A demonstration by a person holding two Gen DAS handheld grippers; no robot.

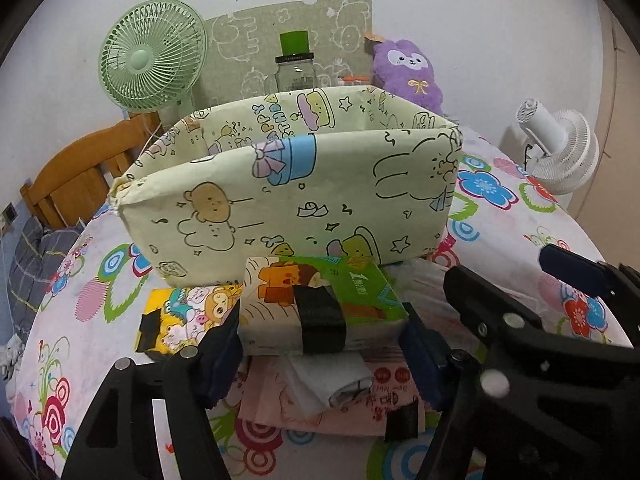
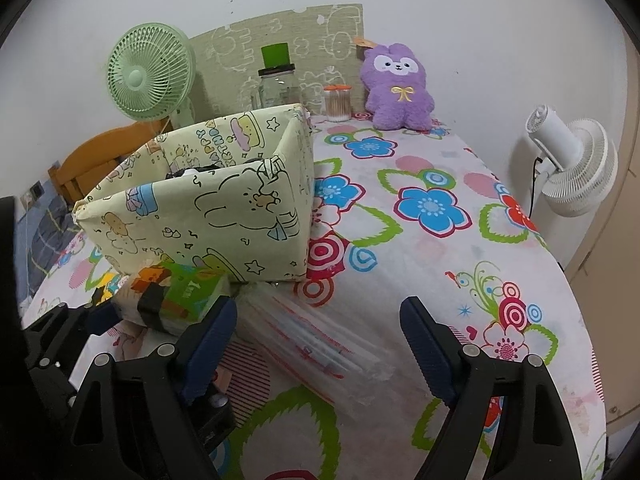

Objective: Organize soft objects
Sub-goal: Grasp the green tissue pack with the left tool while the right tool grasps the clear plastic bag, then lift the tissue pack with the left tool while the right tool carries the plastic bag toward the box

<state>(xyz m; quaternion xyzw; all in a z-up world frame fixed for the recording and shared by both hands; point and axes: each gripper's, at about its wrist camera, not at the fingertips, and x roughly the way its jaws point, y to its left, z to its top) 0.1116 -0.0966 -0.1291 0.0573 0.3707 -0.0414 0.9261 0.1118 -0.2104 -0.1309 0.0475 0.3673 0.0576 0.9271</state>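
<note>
Fans bracketing the scene: green fan point(image 1: 153, 56) standing far left, white fan point(image 2: 572, 168) far right off the table edge. Between them, cartoon-print box point(image 1: 288, 192) is sitting on the flowered tablecloth point(image 2: 432, 248), open at the top. Left gripper point(image 1: 324, 354) is pinching a green tissue pack point(image 1: 320, 300) between its blue fingers point(image 1: 222, 356), the pack touching the box's front wall, above a pink pack point(image 1: 360, 400). Yellow pack point(image 1: 180, 312) is lying just left. Right gripper point(image 2: 320, 344) is hanging beside it with fingers spread over a clear plastic packet point(image 2: 320, 340), gripping nothing. Purple plush point(image 2: 396, 88) is leaning by the wall.
</note>
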